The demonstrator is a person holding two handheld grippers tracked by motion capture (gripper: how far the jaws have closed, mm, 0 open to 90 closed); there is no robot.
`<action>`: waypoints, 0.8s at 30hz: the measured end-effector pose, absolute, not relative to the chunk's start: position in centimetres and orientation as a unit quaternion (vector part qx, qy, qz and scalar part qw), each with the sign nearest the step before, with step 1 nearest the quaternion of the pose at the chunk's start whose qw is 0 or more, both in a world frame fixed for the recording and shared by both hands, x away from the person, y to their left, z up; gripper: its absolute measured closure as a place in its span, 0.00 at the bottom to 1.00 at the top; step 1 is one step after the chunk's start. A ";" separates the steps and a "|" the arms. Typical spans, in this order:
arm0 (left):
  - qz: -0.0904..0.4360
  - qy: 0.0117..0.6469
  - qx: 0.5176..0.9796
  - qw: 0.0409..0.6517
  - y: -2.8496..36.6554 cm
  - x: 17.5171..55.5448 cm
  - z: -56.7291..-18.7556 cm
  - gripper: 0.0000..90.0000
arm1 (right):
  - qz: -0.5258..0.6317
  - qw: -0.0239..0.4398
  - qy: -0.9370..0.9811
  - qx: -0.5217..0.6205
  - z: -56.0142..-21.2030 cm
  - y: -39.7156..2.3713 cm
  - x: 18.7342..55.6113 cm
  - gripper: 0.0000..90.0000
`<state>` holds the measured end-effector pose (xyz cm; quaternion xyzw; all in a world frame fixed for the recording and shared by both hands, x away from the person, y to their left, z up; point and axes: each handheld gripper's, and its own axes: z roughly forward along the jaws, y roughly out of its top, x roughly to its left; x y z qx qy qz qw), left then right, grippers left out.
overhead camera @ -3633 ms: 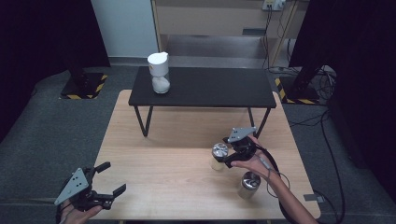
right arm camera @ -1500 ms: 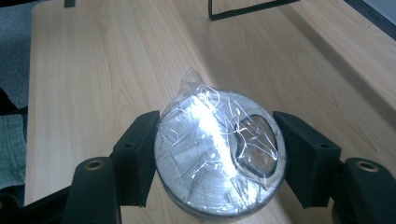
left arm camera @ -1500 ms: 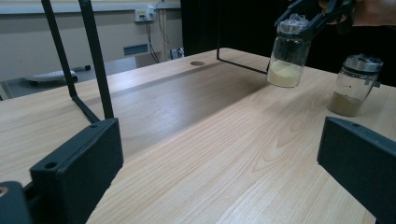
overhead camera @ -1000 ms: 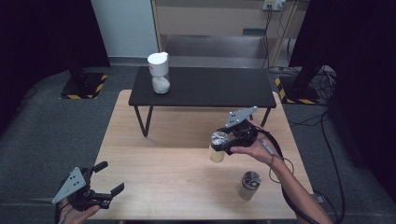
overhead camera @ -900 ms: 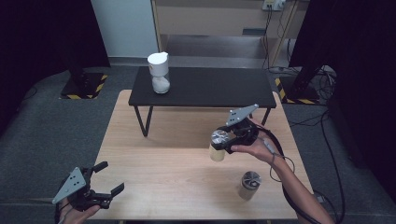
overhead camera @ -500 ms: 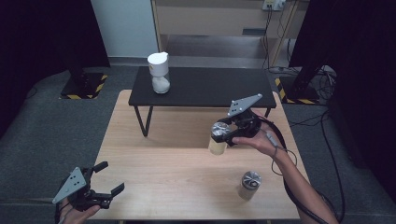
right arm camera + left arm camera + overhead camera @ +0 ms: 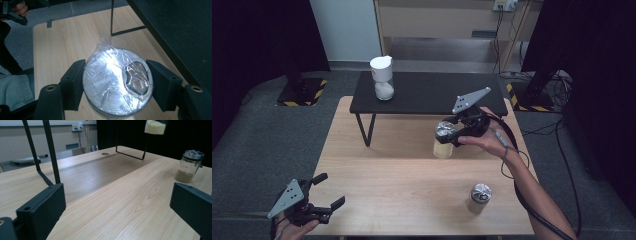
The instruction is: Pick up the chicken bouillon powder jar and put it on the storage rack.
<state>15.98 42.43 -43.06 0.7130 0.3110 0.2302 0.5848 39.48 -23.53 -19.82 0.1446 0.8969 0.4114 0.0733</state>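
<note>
My right gripper [image 7: 447, 131] is shut on the silver, plastic-wrapped lid of a glass jar [image 7: 443, 142] with pale granules and holds it off the wooden table [image 7: 402, 170], just in front of the low black table [image 7: 432, 92]. In the right gripper view the jaws of that gripper [image 7: 116, 85] press on both sides of the lid [image 7: 110, 75]. My left gripper [image 7: 330, 190] rests open at the table's near left corner, nothing between its jaws [image 7: 117, 205]. The left gripper view catches the bottom of the lifted jar [image 7: 155, 126] high up.
A second silver-lidded jar [image 7: 479, 198] stands near the front right of the wooden table, seen too in the left gripper view [image 7: 190, 166]. A white-topped jar [image 7: 382, 79] stands on the black table's left end. The black table's legs [image 7: 364, 127] stand on the wood.
My right gripper has lifted the jar off the wooden table and carried it up toward the black table. The left gripper has stayed put.
</note>
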 end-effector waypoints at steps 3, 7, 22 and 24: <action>0.230 0.311 0.713 0.585 42.4 16.0 -43.1 0.00 | 0.410 0.076 0.897 0.146 -19.2 -23.3 39.7 0.39; 0.229 0.311 0.712 0.586 42.5 16.0 -43.1 0.00 | 0.409 0.076 0.898 0.147 -18.5 -23.1 40.1 0.39; 0.225 0.312 0.712 0.587 42.5 16.1 -43.2 0.00 | 0.408 0.084 0.895 0.163 -15.9 -22.1 42.2 0.39; 0.225 0.311 0.712 0.587 42.5 16.1 -43.2 0.00 | 0.407 0.086 0.894 0.166 -15.6 -21.9 42.4 0.39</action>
